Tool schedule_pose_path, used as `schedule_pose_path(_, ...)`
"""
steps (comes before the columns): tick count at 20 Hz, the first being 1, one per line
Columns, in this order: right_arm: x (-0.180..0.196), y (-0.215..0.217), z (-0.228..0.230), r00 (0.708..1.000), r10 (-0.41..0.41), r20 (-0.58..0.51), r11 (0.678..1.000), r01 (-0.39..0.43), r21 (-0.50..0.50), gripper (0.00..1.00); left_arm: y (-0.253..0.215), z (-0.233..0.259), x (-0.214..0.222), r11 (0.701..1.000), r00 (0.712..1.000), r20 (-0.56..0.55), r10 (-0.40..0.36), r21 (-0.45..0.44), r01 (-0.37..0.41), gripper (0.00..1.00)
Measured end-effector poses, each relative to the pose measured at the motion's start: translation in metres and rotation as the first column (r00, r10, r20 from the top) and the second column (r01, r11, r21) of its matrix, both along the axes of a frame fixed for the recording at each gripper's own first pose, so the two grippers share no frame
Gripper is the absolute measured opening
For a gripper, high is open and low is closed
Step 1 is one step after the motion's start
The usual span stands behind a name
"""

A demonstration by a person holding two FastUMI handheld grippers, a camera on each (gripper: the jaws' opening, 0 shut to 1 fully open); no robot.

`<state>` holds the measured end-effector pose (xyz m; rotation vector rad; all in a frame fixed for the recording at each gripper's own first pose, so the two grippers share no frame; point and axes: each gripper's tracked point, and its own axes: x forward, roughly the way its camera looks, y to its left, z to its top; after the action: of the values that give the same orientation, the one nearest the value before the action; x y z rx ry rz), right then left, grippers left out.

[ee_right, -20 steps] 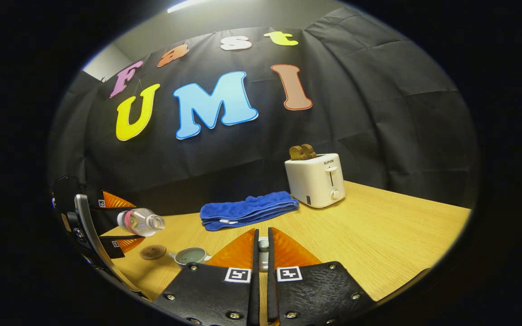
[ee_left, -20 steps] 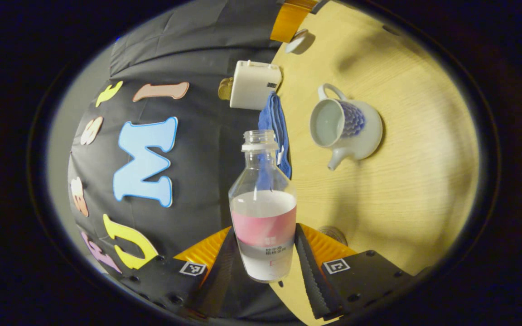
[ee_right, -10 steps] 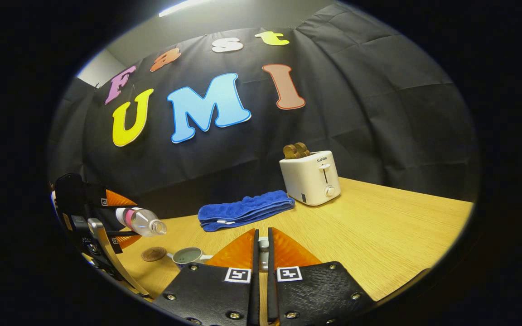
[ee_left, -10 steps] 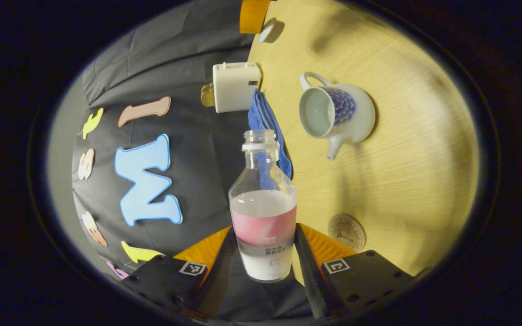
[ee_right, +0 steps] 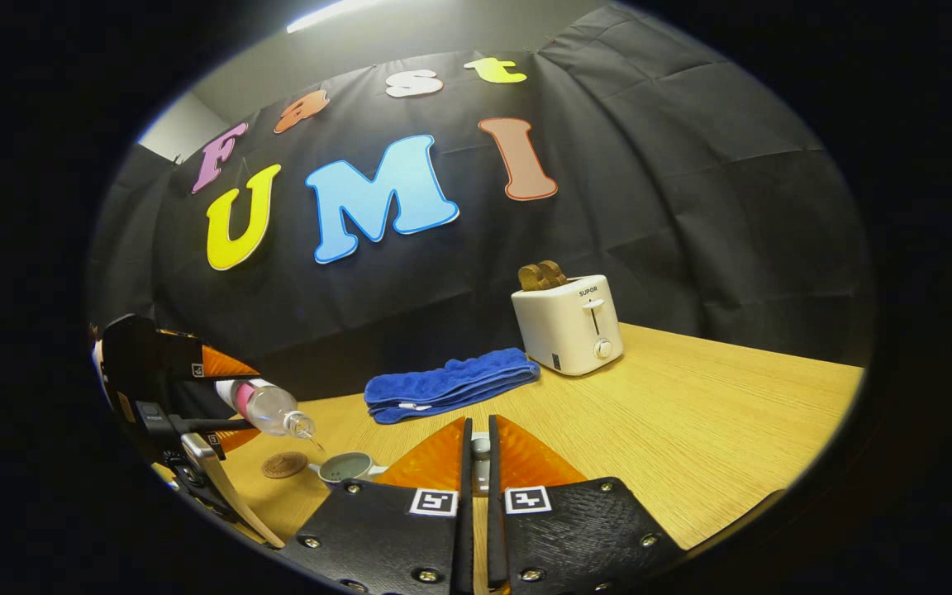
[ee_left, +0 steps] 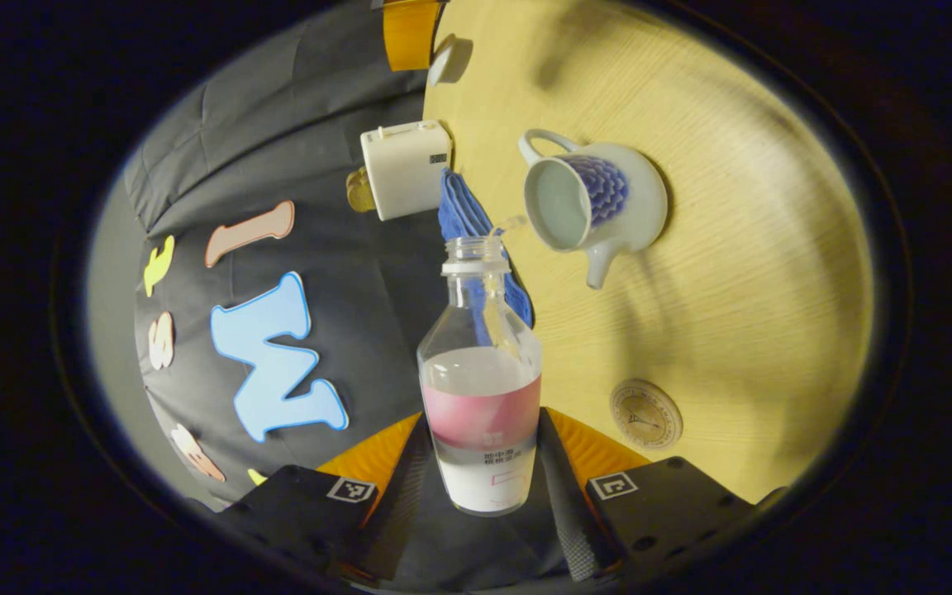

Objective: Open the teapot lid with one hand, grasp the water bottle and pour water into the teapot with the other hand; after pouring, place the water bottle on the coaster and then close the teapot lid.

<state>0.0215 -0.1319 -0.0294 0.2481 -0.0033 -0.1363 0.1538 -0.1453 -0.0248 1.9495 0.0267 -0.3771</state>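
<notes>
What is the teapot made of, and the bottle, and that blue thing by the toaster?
The teapot looks like glazed ceramic: smooth, glossy white with a painted blue pattern. The water bottle seems to be clear plastic, since you can see through it to the water inside. The blue towel looks like soft, fuzzy cloth, folded flat.

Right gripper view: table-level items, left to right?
water bottle held by the left tool → coaster → teapot → blue towel → toaster.
</notes>
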Motion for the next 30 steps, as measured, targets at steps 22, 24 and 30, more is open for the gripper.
schedule_pose_path(22,0.000,0.000,-0.002,1.000,0.005,-0.008,1.000,-0.005,0.012,0.06,0.008,0.031,0.003,0.989,0.998,0.056,-0.017,0.147,0.009,0.84)
schedule_pose_path(24,0.000,0.001,-0.002,1.000,0.007,-0.010,1.000,-0.007,0.014,0.06,0.008,0.032,0.002,0.987,0.998,0.057,-0.017,0.160,0.007,0.85)
schedule_pose_path(30,0.000,0.002,-0.002,1.000,0.013,-0.011,1.000,-0.012,0.017,0.06,0.007,0.036,0.002,0.983,0.998,0.060,-0.019,0.185,0.007,0.84)
